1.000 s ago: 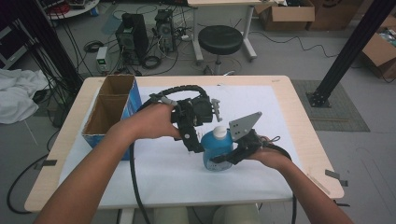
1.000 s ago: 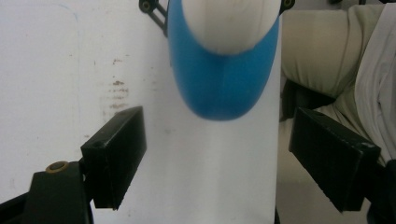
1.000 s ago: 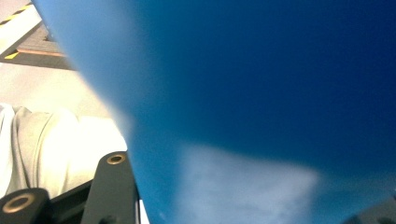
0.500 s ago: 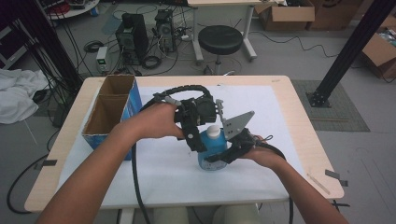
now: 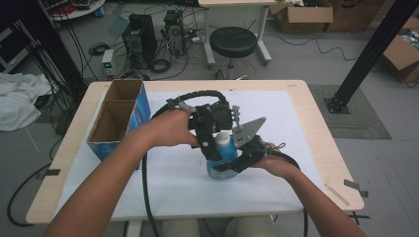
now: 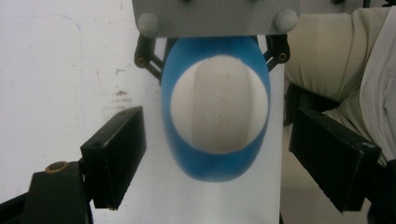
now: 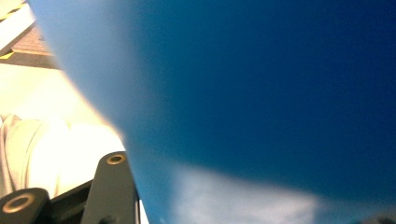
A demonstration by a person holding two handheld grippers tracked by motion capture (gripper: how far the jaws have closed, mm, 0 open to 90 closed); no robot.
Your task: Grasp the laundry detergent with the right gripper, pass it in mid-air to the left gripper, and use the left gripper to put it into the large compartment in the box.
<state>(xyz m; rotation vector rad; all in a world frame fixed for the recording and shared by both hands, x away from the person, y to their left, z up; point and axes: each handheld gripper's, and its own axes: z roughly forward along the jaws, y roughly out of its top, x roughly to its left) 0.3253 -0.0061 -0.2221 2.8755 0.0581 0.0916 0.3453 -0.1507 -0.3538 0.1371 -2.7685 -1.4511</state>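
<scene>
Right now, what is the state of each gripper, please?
Left gripper: open, jaws apart on either side of the blue plastic bottle's white cap, not touching it.
Right gripper: shut on the blue plastic bottle.

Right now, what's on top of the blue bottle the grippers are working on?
The blue plastic bottle carries a white cap. The left hand-held gripper hangs over it with jaws open on either side, not touching. Its body hides most of the cap in the high view.

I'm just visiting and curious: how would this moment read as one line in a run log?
right tongs: shut on blue bottle | left tongs: open, astride white cap, not touching | bottle: upright on table | cardboard box: left, apart
</scene>
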